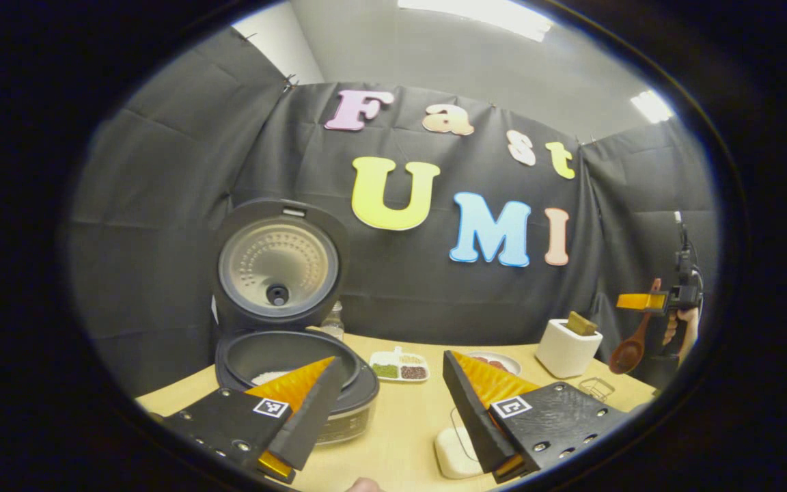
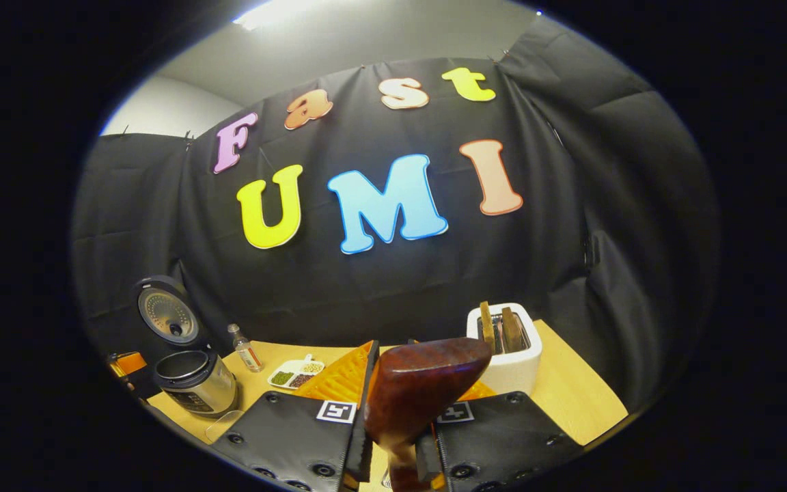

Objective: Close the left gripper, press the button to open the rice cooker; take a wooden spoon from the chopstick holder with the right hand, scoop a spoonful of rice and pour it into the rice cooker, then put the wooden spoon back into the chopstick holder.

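Two grippers in play, and the right gripper has the wooden spoon clamped: in the right gripper view both fingers press on its handle, and the glossy dark-red bowl rises straight up between them, right in front of the camera. Just beyond that bowl and a touch to its right sits the white chopstick holder, with a couple of wooden utensils standing in it. Far off to this gripper's left is the rice cooker, lid thrown up and open, a small bottle and a divided dish of grains between cooker and gripper, all on the pale wooden table.

Over to the left gripper view: the left gripper is spread wide, fingers well apart and nothing between them. The rice cooker is just ahead of its left finger, nearly touching in the picture, with the lid upright behind it and white rice showing in the pot. Ahead through the gap lies the divided dish; a small white block lies on the table close under the right finger.

Well off to this gripper's right, the right gripper hangs in the air in a hand, the spoon dangling bowl-down from it, just beside and above the chopstick holder, not touching it.
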A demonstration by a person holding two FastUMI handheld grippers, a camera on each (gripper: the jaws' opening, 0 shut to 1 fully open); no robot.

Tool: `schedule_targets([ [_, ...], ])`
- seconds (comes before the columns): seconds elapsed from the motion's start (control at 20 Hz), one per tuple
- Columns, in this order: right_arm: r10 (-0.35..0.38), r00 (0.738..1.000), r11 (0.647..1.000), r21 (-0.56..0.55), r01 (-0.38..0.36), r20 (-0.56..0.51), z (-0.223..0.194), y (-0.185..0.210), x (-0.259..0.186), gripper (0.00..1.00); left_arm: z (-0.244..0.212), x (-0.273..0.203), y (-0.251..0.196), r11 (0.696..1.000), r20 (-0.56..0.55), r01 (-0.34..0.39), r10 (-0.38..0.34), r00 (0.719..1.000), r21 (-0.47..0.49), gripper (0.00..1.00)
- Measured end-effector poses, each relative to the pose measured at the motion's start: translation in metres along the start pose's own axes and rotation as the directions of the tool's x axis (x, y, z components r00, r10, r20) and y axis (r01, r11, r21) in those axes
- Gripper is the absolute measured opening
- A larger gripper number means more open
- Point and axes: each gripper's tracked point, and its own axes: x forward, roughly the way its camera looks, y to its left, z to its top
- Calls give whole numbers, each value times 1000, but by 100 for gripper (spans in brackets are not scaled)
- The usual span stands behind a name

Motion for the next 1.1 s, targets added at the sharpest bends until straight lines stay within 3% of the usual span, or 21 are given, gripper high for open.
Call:
schedule_targets([
  [0.4, -49, 996, 990, 127, 59, -78, -56, -25, 17, 26, -5, 5, -34, 999, -22, 34, -34, 999, 3, 92],
  [0.7, -112, 989, 975, 183, 128, -95, -84, -39, 28, 25, -4, 4, -28, 1000, -24, 3, -3, 1000, 5, 91],
  [1.05, -186, 978, 916, 345, 206, -93, -100, -64, 29, 25, 0, 2, -15, 999, -21, -41, 40, 999, -18, 88],
  [1.1, -192, 976, 906, 365, 215, -99, -103, -66, 29, 25, -1, 1, -15, 999, -26, -43, 42, 999, -28, 92],
])
